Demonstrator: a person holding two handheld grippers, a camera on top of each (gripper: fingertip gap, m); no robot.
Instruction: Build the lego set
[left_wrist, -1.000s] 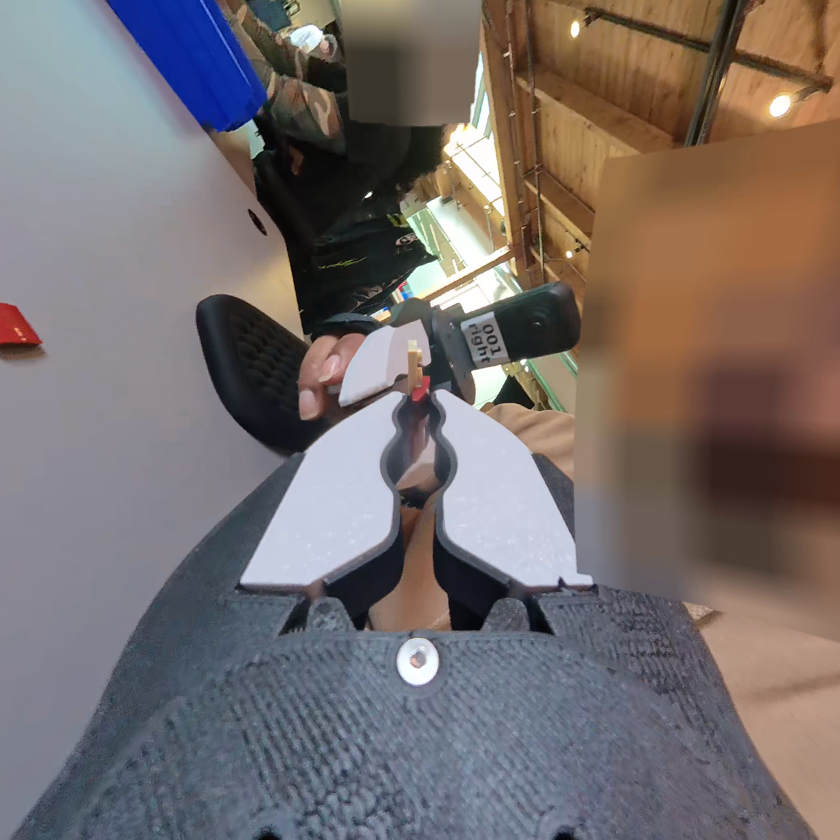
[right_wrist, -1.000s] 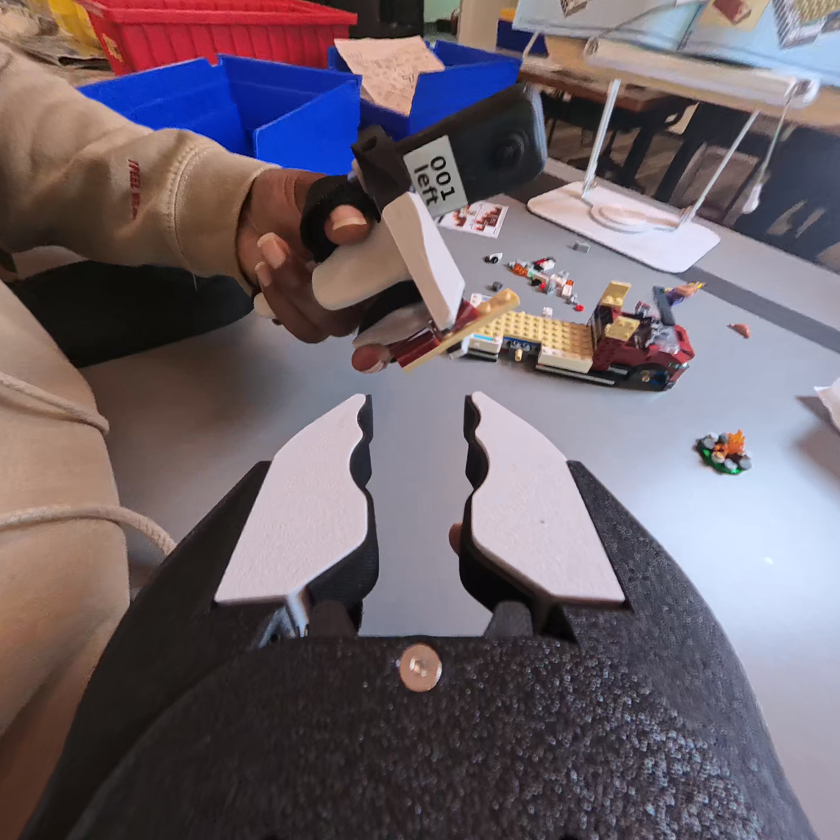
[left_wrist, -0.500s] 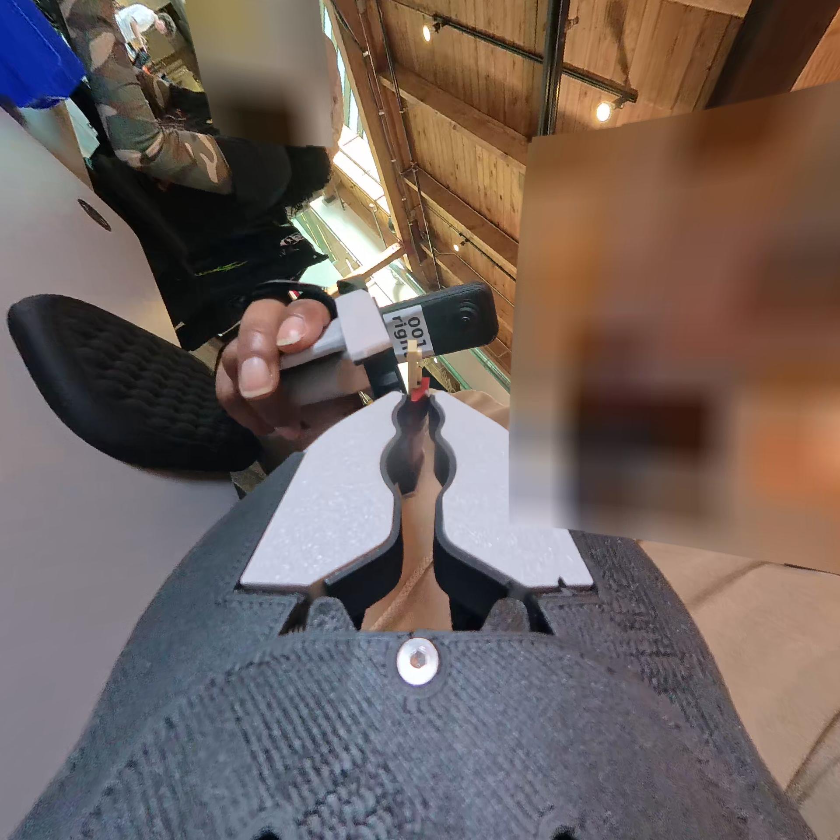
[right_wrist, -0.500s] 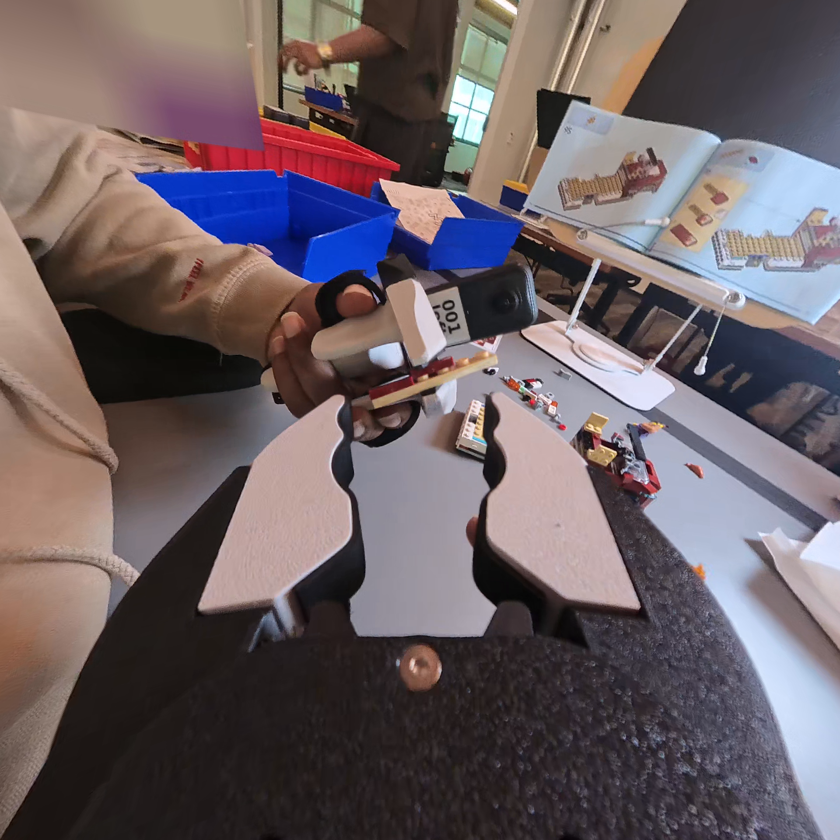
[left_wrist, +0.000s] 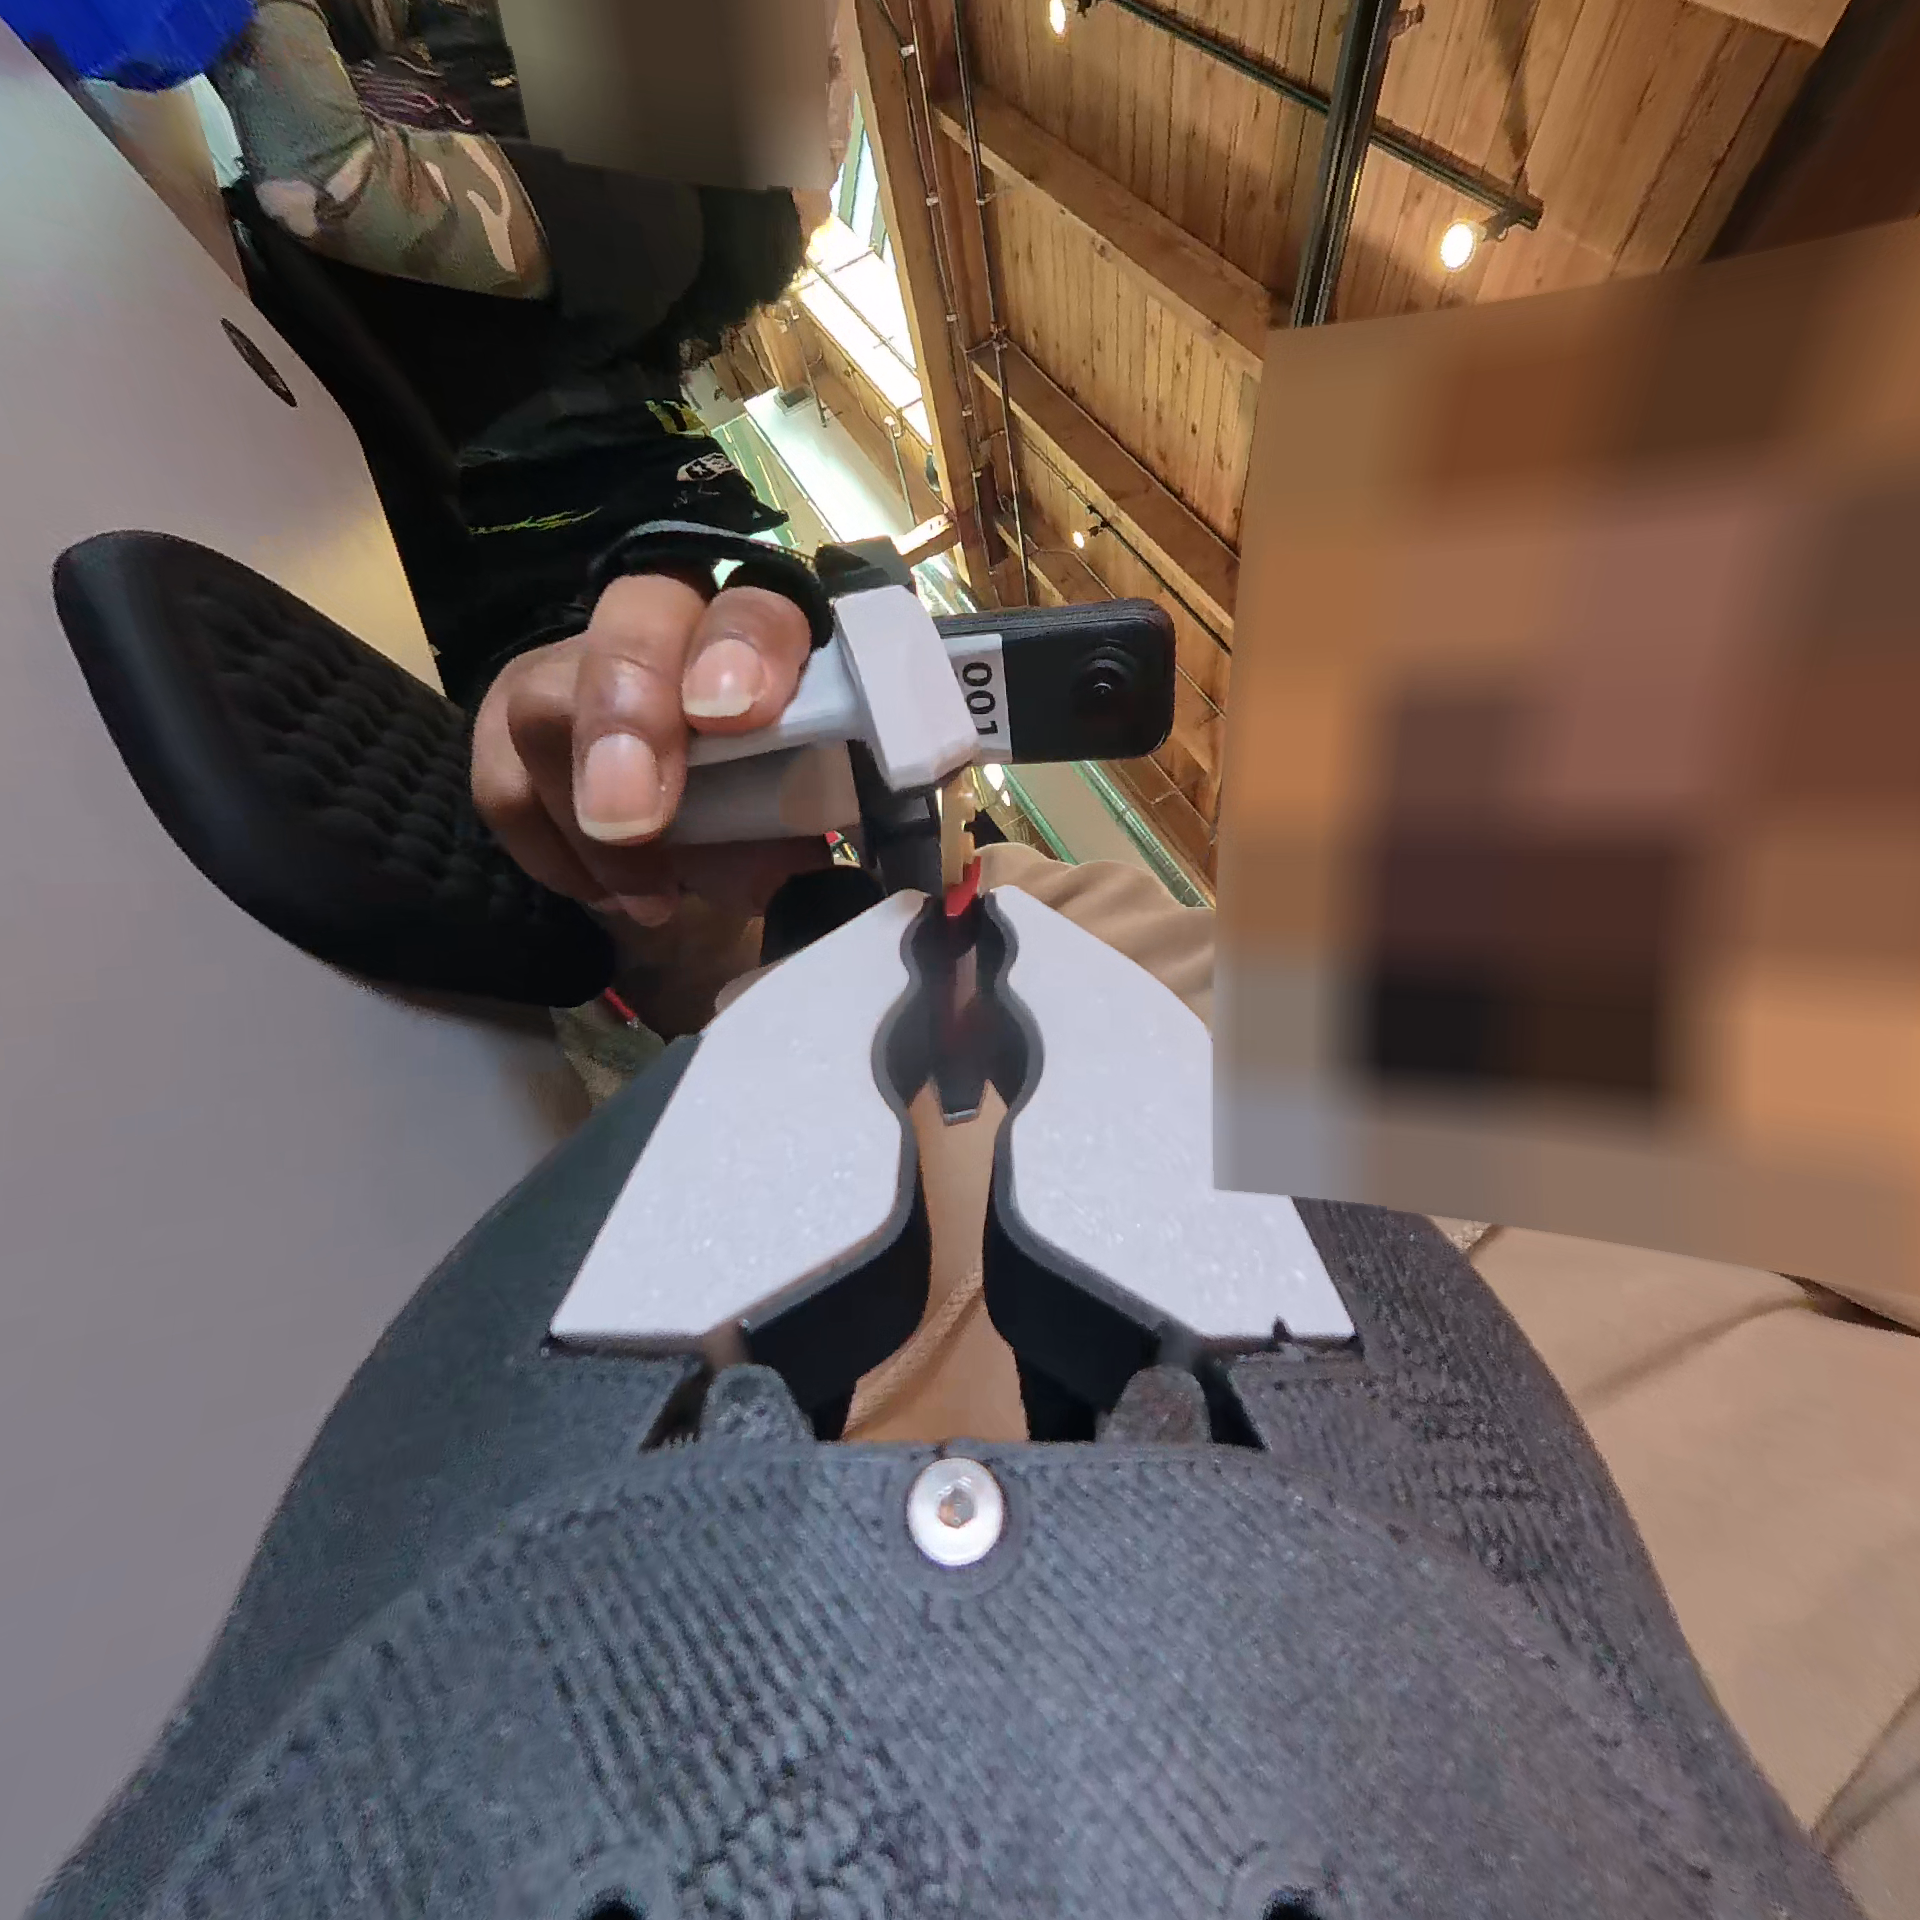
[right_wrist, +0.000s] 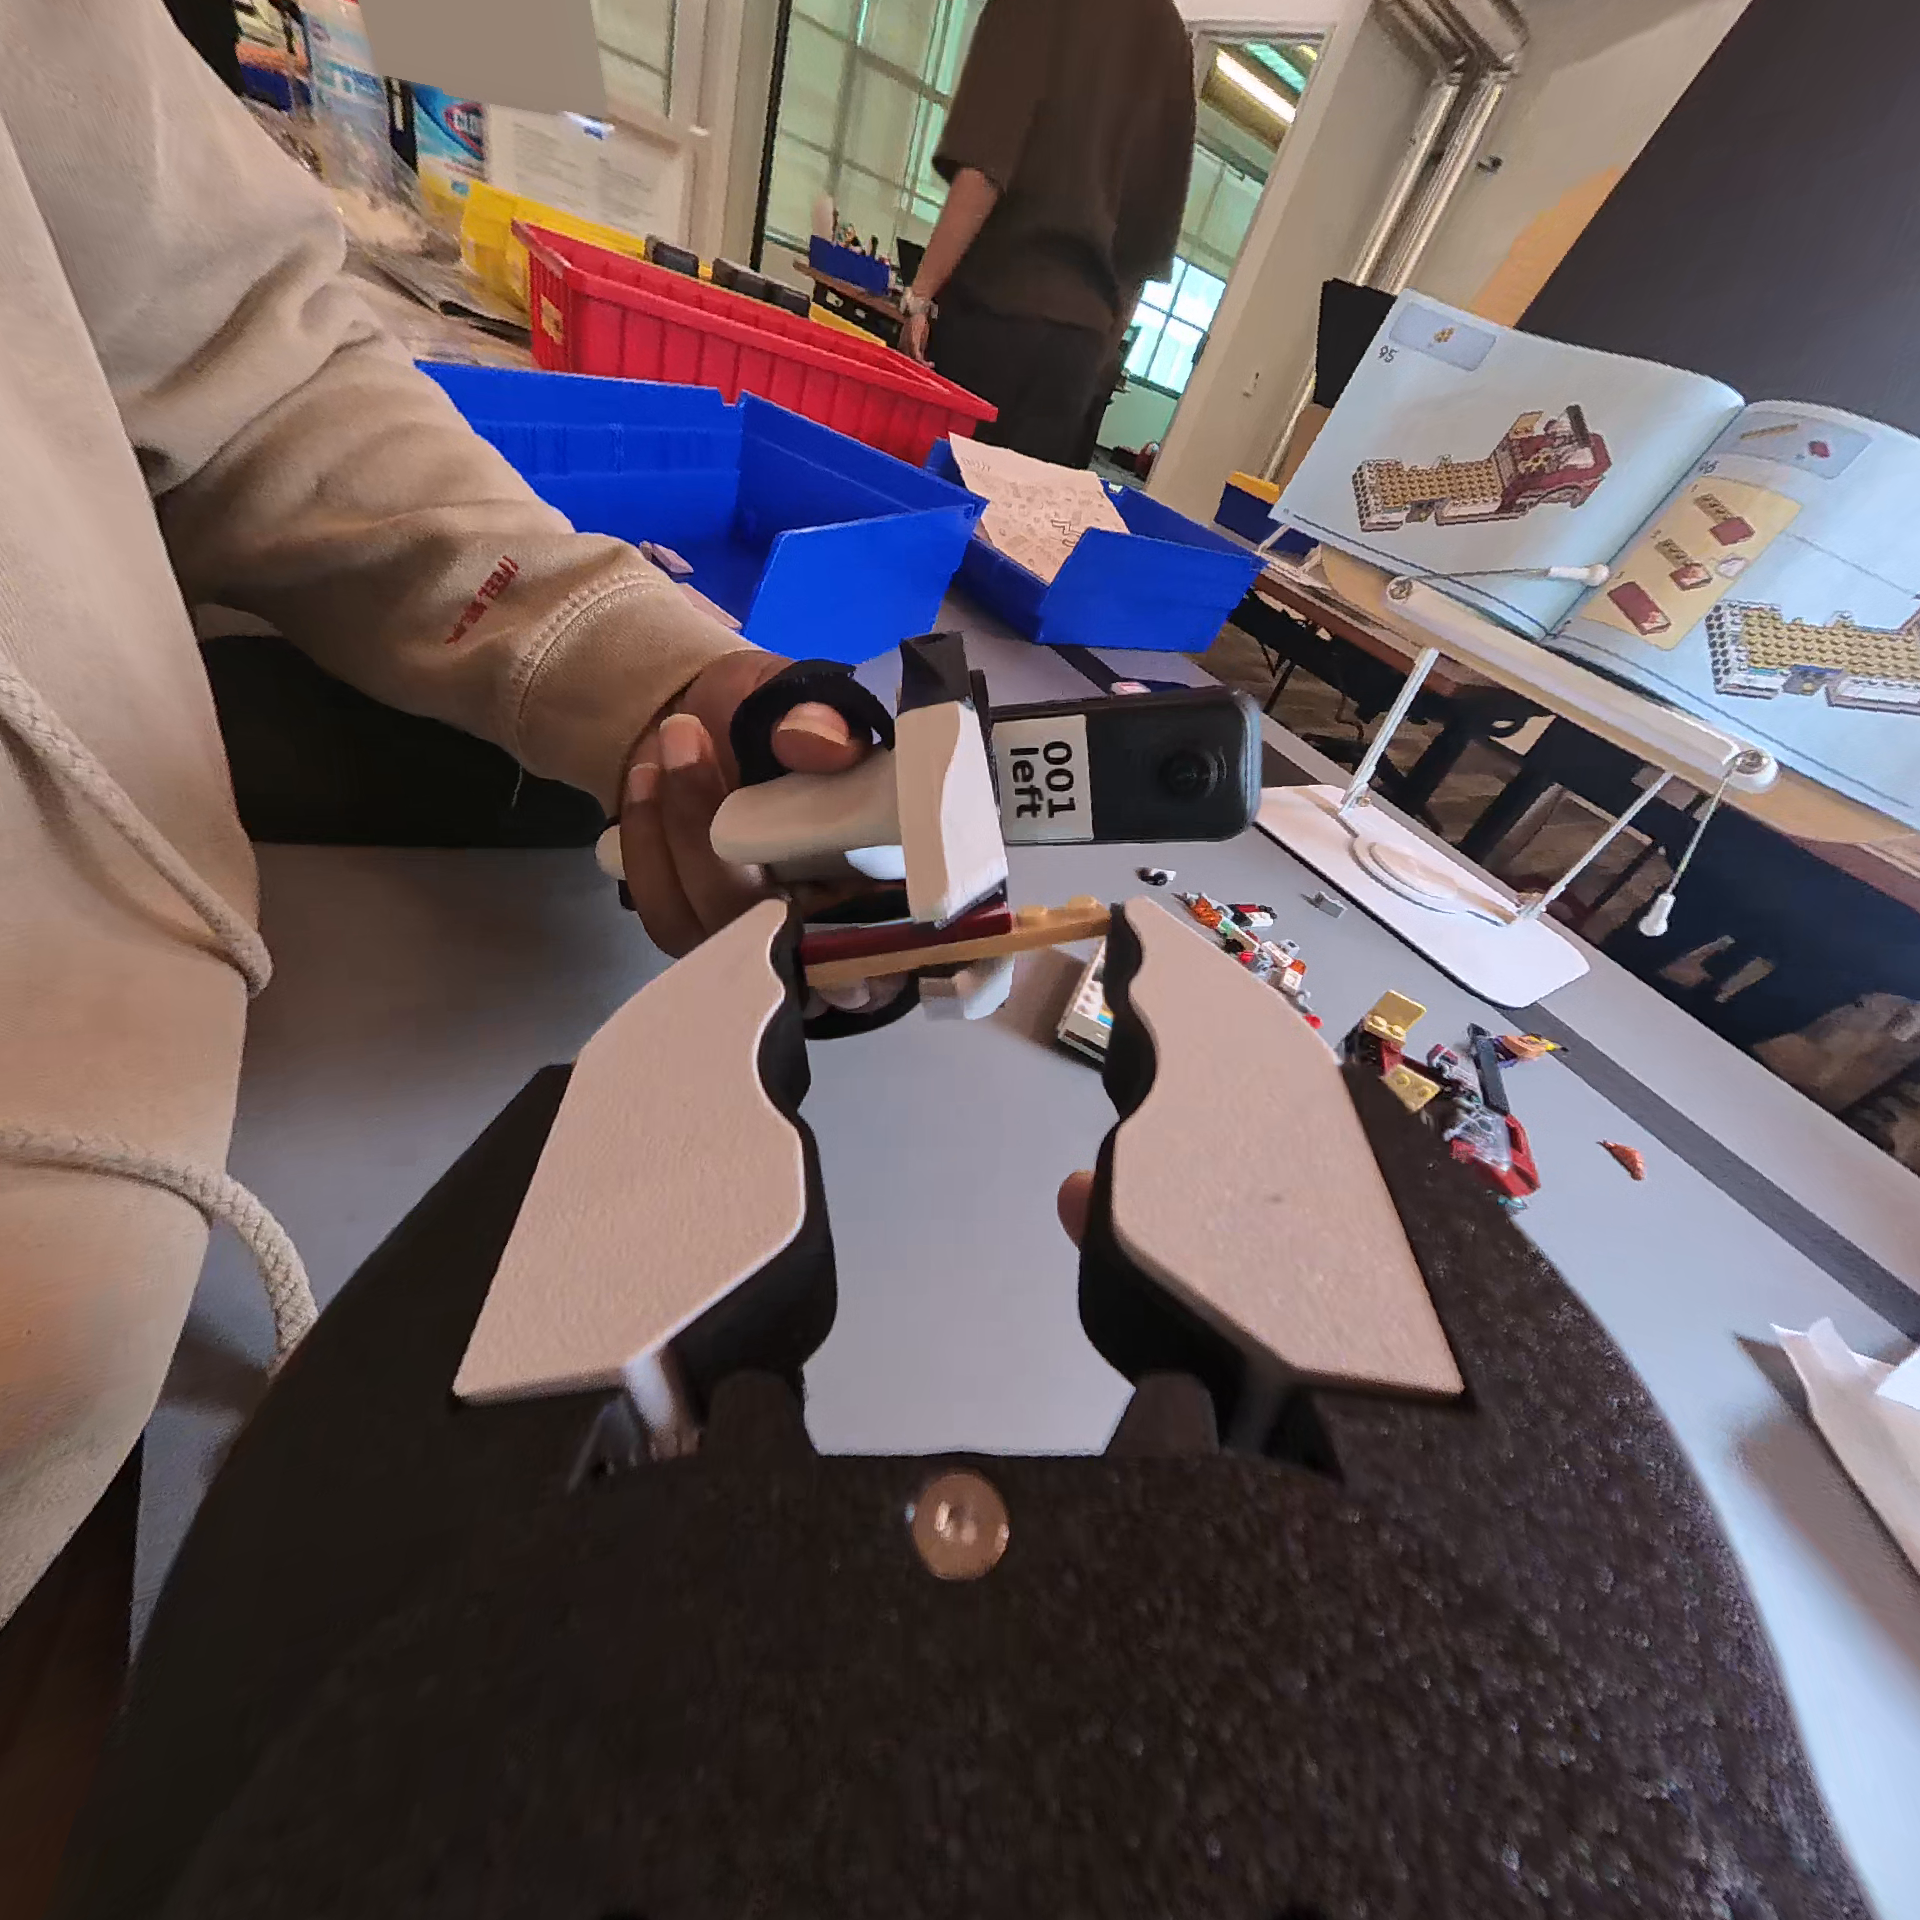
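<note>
I see my left tongs (right_wrist: 961, 940) pinched nearly closed on a small stack of toy bricks (right_wrist: 935, 940): a long tan studded plate with a dark red plate on top, flat and glossy, held edge-on in the left wrist view (left_wrist: 956, 904). The white fingers (right_wrist: 951, 831) are matte and grainy, with wavy black pads pressing the stack from above and below. The left hand (right_wrist: 707, 831) grips a pale rounded handle, one finger through a black loop, the sleeve beige and ribbed at the cuff.

My right tongs (right_wrist: 951, 945) stand wide apart, gripping nothing. The brick stack lies crosswise between the tips; the tan end reaches just to the right finger (right_wrist: 1226, 1122), but I cannot tell whether it touches. The right hand (left_wrist: 613, 748) holds its handle level, beside a black dimpled chair back (left_wrist: 301, 748).

On the smooth grey bench (right_wrist: 935, 1351) lie loose bricks (right_wrist: 1247, 935) and a partly built red and tan model (right_wrist: 1455, 1101). Blue bins (right_wrist: 852, 540) and a red bin (right_wrist: 727, 343) sit behind, an open instruction booklet (right_wrist: 1621, 499) on a white wire stand (right_wrist: 1455, 894) to the right.
</note>
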